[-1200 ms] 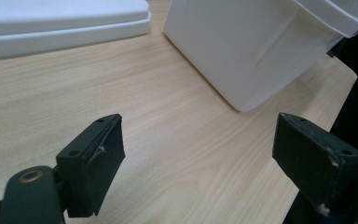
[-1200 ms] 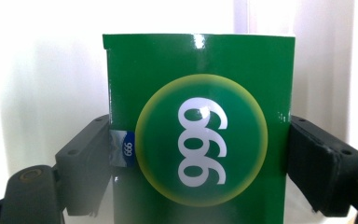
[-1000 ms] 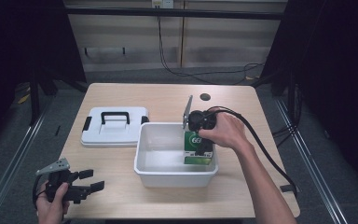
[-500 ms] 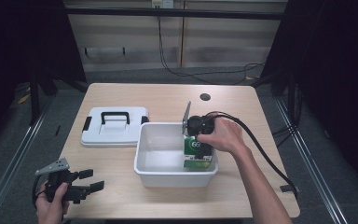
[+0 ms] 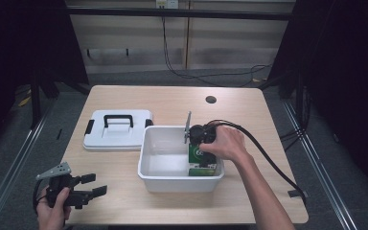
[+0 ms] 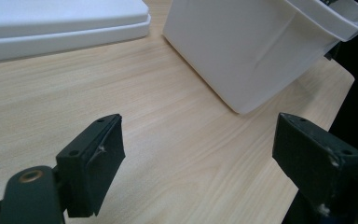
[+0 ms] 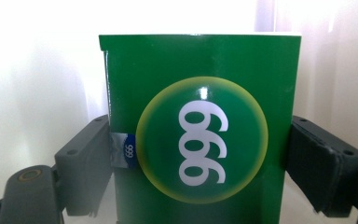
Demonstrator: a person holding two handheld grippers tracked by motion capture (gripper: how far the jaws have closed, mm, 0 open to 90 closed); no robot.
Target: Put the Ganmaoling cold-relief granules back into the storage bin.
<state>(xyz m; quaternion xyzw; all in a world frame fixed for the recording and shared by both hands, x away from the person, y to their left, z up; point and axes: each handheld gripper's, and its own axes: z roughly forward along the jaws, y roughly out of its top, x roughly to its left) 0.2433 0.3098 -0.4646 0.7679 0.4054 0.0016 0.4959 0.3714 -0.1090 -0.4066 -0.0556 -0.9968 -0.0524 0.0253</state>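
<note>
A green box (image 7: 200,135) printed with a white "999" inside a yellow-rimmed circle is standing inside a white plastic bin (image 5: 146,155), against the bin's right-hand wall as the high view shows it (image 5: 202,162). The right gripper (image 7: 200,154) is reaching down into the bin from above, its two black jaws lying against the box's left and right sides in the right gripper view, clamped on it at about mid-height. A small blue-and-silver tab is showing at the box's left edge, just beside the left jaw. In the high view the person's right hand (image 5: 223,143) is wrapping the gripper's body over the bin's right half, a black cable (image 5: 268,160) trailing from it across the table and off the right edge.

The bin is sitting near the middle of a light wooden table (image 5: 172,103). A white lid with a black handle (image 5: 117,129) is lying flat just beside the bin's far left corner.

At the table's near left corner, well apart from the bin, the person's left hand (image 5: 52,206) is holding the left gripper (image 5: 96,184), pointed toward the bin. Its jaws are standing wide apart with nothing between them, and in the left gripper view (image 6: 196,154) they are hovering over bare tabletop with the bin's outer wall (image 6: 251,51) and the lid's edge (image 6: 65,28) beyond.
</note>
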